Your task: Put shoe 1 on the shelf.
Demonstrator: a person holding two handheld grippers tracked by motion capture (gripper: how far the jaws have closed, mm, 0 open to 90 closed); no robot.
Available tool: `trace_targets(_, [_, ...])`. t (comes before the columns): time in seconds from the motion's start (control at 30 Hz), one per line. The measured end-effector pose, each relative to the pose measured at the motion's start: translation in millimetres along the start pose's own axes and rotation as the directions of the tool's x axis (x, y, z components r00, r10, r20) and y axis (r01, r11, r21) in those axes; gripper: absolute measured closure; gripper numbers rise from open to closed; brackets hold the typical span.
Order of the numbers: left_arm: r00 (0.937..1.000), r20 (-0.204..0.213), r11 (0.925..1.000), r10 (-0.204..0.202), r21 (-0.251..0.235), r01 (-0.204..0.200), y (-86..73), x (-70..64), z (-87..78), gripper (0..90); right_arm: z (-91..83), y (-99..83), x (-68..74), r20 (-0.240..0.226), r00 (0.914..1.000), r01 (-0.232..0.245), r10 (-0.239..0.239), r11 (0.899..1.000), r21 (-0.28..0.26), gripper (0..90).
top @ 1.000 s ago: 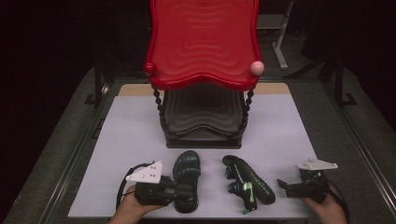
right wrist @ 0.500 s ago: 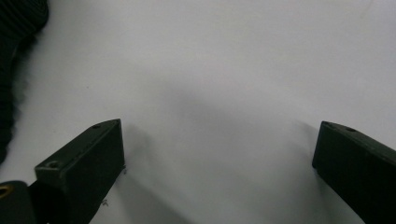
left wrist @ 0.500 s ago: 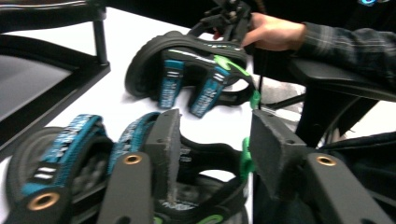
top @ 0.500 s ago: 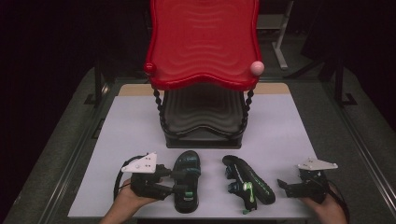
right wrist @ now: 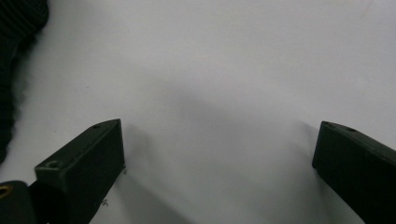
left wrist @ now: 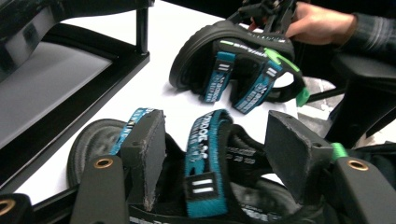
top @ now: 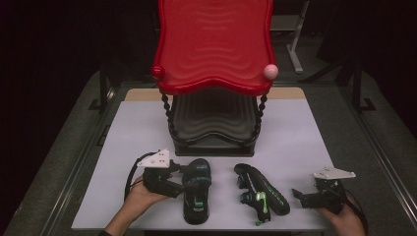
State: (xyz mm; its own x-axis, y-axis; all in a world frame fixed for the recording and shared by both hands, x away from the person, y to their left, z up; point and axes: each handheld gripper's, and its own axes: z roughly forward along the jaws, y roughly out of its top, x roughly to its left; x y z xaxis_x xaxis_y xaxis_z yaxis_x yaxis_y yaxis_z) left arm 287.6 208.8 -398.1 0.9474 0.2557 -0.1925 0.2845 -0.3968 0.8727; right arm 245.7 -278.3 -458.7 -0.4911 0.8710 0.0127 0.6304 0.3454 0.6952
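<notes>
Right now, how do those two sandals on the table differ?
The left sandal lies flat, sole down, with the open left gripper at its straps; the right sandal is tipped on its side, untouched, angled away. Both are black with teal straps and green accents.

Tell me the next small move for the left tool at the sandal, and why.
Probably close the left tool. In its own view the open jaws already straddle the near sandal's blue strap, one on each side, so a squeeze should grip it. The right tool rests open over the bare white table.
</notes>
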Motion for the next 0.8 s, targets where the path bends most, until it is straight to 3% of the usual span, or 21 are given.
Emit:
trace_targets(0.1, [0.9999, 0.011, 1.0, 0.005, 0.008, -0.005, -1.5, 3.9, 5.7, 39.2, 0.0, 0.0, 0.0, 0.0, 1.0, 0.0, 0.0, 1.0, 0.0, 1.6])
trace_targets(0.2, [0.9988, 0.049, 1.0, 0.004, 0.002, -0.004, -4.1, 6.9, 12.3, 42.6, 0.0, 0.0, 0.0, 0.0, 1.0, 0.0, 0.0, 1.0, 0.0, 1.6])
trace_targets(0.37, [0.9982, 0.059, 0.9998, 0.011, 0.014, -0.012, -8.0, 8.0, 20.1, 49.1, 0.1, -0.1, 0.0, 0.0, 1.0, 0.0, 0.0, 1.0, -0.001, 1.6])
trace_targets(0.53, [0.9988, 0.038, 0.9995, 0.029, -0.009, -0.029, -13.1, 7.0, 21.9, 65.2, 0.1, -0.1, -0.1, 0.0, 1.0, 0.001, -0.001, 1.0, -0.001, 1.6])
trace_targets(0.8, [0.9986, 0.027, 0.9987, 0.046, -0.024, -0.046, -13.0, 6.4, 18.7, 68.8, 0.0, 0.0, -0.1, 0.0, 1.0, 0.001, -0.001, 1.0, -0.001, 1.6])
